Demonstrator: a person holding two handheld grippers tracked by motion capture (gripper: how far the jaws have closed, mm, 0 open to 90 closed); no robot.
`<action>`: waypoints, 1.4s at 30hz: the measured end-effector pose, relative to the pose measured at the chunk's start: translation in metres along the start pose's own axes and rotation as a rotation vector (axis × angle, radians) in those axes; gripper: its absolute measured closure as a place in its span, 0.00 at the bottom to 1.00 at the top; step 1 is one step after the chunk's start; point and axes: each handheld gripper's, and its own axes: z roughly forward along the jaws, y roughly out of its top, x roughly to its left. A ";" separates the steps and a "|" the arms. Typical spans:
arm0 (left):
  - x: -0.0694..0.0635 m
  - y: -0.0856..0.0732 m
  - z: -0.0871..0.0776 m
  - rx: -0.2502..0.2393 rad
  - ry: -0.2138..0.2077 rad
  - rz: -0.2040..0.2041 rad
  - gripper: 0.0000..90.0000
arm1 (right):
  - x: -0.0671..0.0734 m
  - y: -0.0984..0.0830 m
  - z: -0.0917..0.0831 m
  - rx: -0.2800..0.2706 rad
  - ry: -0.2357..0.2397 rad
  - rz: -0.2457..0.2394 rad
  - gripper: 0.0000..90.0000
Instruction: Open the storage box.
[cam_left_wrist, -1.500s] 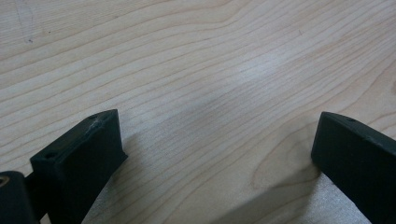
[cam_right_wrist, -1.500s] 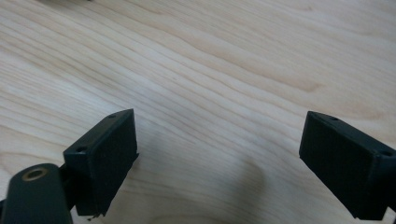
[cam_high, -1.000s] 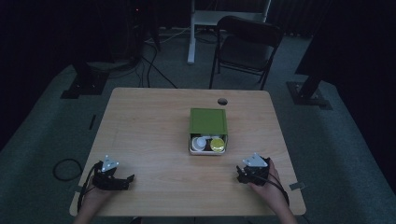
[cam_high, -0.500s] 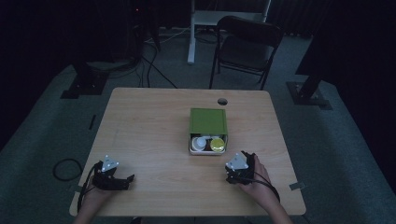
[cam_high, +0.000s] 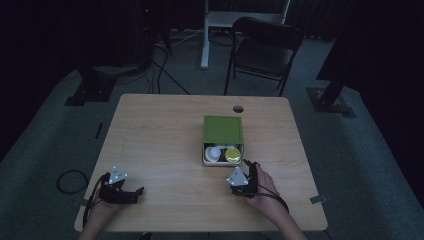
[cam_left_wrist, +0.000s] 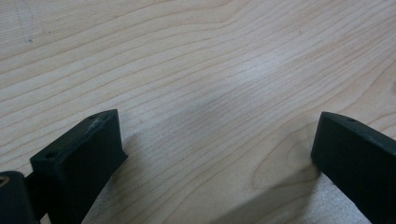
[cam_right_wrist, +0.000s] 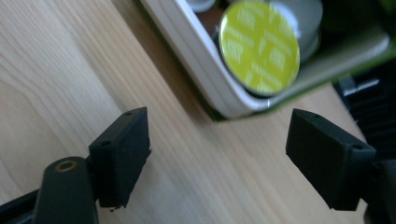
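Right gripper (cam_high: 245, 172) nearer, yellow-lidded cup (cam_right_wrist: 259, 46) beyond jaws

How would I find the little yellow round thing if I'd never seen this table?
Look at the wooden table, then the green box in its middle. In the box's open near end sit small tubs; pick the yellow-lidded tub, on the right, beside a white one.

The high view looks forward and down from above the person's side, taking in the whole table (cam_high: 165, 130). The left gripper view skims close over bare tabletop. The right gripper view sits close to the box (cam_right_wrist: 205, 70), which the high view shares (cam_high: 222, 131).
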 end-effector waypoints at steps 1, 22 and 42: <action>0.000 0.000 0.000 0.000 0.000 0.000 0.03 | 0.001 0.002 0.000 -0.011 -0.009 -0.018 0.27; 0.000 0.000 0.000 0.000 0.000 0.000 0.03 | 0.027 0.032 0.010 -0.088 -0.064 -0.323 0.41; 0.000 0.000 0.000 0.000 0.000 0.000 0.03 | 0.038 0.037 0.030 -0.045 -0.085 -0.488 0.53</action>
